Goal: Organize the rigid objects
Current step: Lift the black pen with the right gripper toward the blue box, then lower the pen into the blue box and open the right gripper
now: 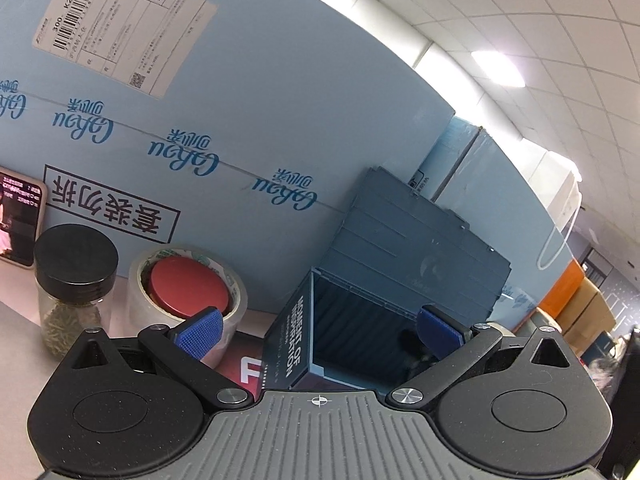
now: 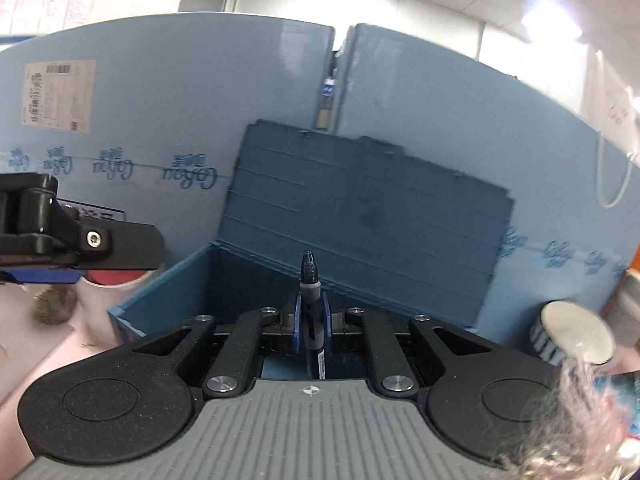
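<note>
My right gripper point(image 2: 312, 322) is shut on a dark blue marker pen point(image 2: 310, 280) that stands upright between the blue pads, just above the open dark blue box point(image 2: 168, 300). The box's raised lid point(image 2: 360, 216) leans against the light blue carton behind. My left gripper point(image 1: 320, 330) is open and empty, with its blue pads point(image 1: 202, 330) spread either side of the same box point(image 1: 352, 320). The left gripper also shows from the side in the right wrist view point(image 2: 80, 240), left of the box.
A glass jar with a black lid point(image 1: 72, 276) and a clear tape roll point(image 1: 188, 284) holding a red disc point(image 1: 188, 284) stand left of the box. A phone point(image 1: 20, 220) leans at far left. A large light blue carton point(image 1: 240, 100) walls the back. A tin point(image 2: 576, 336) sits at right.
</note>
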A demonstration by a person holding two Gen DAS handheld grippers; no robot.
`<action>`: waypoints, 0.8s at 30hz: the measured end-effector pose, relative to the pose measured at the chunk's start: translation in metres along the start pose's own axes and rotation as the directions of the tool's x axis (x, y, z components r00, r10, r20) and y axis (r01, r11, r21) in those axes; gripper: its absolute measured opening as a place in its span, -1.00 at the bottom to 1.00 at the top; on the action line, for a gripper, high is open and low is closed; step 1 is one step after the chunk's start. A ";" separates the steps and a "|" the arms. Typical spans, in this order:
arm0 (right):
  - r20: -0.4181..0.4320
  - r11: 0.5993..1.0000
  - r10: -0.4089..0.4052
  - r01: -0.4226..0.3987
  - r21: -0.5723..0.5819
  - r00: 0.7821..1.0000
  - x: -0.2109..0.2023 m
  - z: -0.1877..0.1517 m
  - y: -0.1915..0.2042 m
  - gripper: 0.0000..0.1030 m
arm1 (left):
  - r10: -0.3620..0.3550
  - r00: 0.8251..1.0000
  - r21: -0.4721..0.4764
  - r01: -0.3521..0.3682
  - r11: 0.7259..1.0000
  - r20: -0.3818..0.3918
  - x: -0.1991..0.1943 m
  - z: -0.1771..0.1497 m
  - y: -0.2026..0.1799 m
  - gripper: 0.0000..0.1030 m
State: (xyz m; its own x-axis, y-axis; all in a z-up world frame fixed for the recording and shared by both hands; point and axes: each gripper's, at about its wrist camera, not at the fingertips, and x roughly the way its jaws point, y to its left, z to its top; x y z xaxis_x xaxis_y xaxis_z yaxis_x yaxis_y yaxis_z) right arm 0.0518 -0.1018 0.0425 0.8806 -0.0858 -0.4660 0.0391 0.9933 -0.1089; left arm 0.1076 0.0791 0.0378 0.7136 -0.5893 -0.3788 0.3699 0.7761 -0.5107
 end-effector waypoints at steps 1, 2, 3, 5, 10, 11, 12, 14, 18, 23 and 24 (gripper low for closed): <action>-0.018 0.999 0.025 -0.024 0.023 1.000 0.003 0.001 0.000 -0.80 | -0.002 1.000 -0.002 0.002 1.000 0.000 0.000 0.000 0.000 1.00; -0.025 0.998 0.045 -0.044 0.041 0.999 0.004 0.001 0.000 -0.79 | -0.001 1.000 -0.004 0.001 1.000 0.001 -0.001 0.000 0.001 1.00; -0.026 0.998 0.052 -0.051 0.046 0.998 0.006 0.001 0.002 -0.79 | 0.000 1.000 -0.006 0.000 1.000 0.001 -0.001 0.000 0.001 1.00; -0.025 0.997 0.064 -0.063 0.050 0.998 0.007 0.001 0.005 -0.78 | -0.001 1.000 -0.010 0.001 1.000 0.001 -0.001 0.000 0.001 1.00; -0.047 0.990 0.124 -0.120 0.080 0.991 0.012 0.003 0.011 -0.73 | -0.006 1.000 -0.014 0.006 1.000 0.003 -0.003 0.001 0.002 1.00; -0.050 0.990 0.125 -0.121 0.075 0.991 0.013 0.003 0.013 -0.72 | -0.007 1.000 -0.015 0.007 1.000 0.005 -0.003 0.001 0.002 1.00; -0.053 0.989 0.132 -0.128 0.078 0.990 0.013 0.002 0.014 -0.71 | -0.007 1.000 -0.017 0.008 1.000 0.006 -0.003 0.001 0.002 1.00; -0.064 0.983 0.160 -0.153 0.104 0.985 0.014 0.002 0.014 -0.68 | -0.007 1.000 -0.021 0.007 1.000 0.005 -0.003 0.001 0.003 1.00; -0.083 0.964 0.222 -0.206 0.169 0.972 0.019 0.002 0.011 -0.59 | -0.010 1.000 -0.026 0.010 1.000 0.003 -0.003 0.001 0.004 1.00; -0.080 0.933 0.291 -0.265 0.244 0.953 0.020 0.003 0.005 -0.54 | -0.015 1.000 -0.028 0.015 0.999 0.002 -0.004 0.001 0.004 1.00; -0.077 0.930 0.294 -0.266 0.252 0.953 0.020 0.003 0.005 -0.51 | -0.014 1.000 -0.028 0.014 1.000 0.002 -0.004 0.001 0.004 1.00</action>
State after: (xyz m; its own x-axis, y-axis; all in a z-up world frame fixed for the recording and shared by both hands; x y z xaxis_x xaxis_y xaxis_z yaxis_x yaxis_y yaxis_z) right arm 0.0712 -0.0981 0.0357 0.8141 0.2039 -0.5438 -0.0792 0.9665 0.2440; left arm 0.1073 0.0844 0.0383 0.7096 -0.5995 -0.3703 0.3626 0.7613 -0.5375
